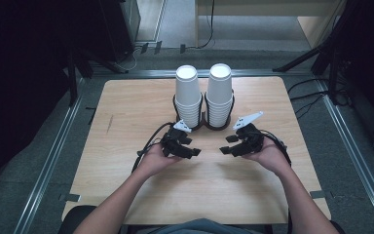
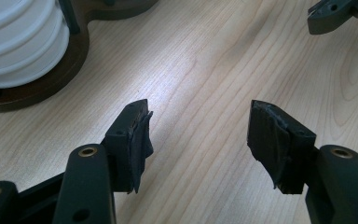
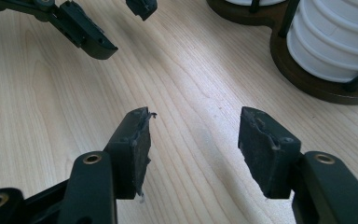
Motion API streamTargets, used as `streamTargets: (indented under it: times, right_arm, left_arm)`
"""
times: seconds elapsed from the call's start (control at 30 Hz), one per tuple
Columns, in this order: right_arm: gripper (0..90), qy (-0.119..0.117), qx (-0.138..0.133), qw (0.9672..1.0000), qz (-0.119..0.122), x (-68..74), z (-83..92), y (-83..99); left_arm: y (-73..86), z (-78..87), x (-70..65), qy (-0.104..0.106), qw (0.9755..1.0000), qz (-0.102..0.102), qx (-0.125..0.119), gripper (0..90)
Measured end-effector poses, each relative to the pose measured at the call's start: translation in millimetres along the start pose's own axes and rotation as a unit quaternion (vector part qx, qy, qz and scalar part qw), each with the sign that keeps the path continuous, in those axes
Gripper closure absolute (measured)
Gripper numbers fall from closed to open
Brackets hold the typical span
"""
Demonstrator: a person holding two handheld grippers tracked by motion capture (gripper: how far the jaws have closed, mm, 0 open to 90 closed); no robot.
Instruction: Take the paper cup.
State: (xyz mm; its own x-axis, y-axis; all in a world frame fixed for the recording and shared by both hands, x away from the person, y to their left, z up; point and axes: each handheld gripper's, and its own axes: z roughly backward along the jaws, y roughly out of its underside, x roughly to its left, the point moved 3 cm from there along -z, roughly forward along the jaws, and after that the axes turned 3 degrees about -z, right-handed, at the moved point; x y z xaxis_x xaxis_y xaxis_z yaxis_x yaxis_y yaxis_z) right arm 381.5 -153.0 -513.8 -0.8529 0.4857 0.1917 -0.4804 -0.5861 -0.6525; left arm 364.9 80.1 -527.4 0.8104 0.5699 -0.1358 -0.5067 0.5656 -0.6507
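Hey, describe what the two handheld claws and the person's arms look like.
Both claws, left claw and right claw, are black, each with two blocky jaws faced with worn dark pads and brass-coloured rivets. Each carries a pale grey three-cornered plate and trails a black cable. The forearms are bare, no sleeves.

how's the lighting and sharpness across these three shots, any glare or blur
High view: table evenly lit, surroundings fall to near black, white cup stacks slightly blown out. Left gripper view: a pale sheen on the wood between the left claw jaws, cups soft. Right gripper view: similar sheen by the right claw, wood grain crisp.
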Motion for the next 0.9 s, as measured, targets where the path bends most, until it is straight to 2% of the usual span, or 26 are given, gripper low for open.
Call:
streamTargets:
  times: [0.43, 0.6, 0.83, 0.9]
  right_arm:
    - [43.2, 0.0, -0.001, 1.0, -0.004, 0.2, 1.8, 1.0]
    - [43.2, 0.001, -0.004, 1.0, -0.006, -0.4, 4.2, 2.2]
    - [41.7, 0.003, -0.001, 1.0, -0.006, 0.8, 6.6, 2.2]
    - [40.8, 0.003, -0.008, 0.9999, -0.006, 1.2, 9.1, 1.2]
  left_arm:
    - [-1.9, 0.5, 0.7, -0.001, 1.0, 0.001, -0.008, 40.8]
    - [-3.4, 0.8, -0.1, -0.001, 1.0, -0.002, -0.008, 45.6]
    - [-5.9, 0.5, 0.2, 0.0, 1.0, 0.004, -0.004, 57.6]
    - [-7.4, 0.2, 1.2, 0.0, 1.0, 0.003, -0.004, 62.7]
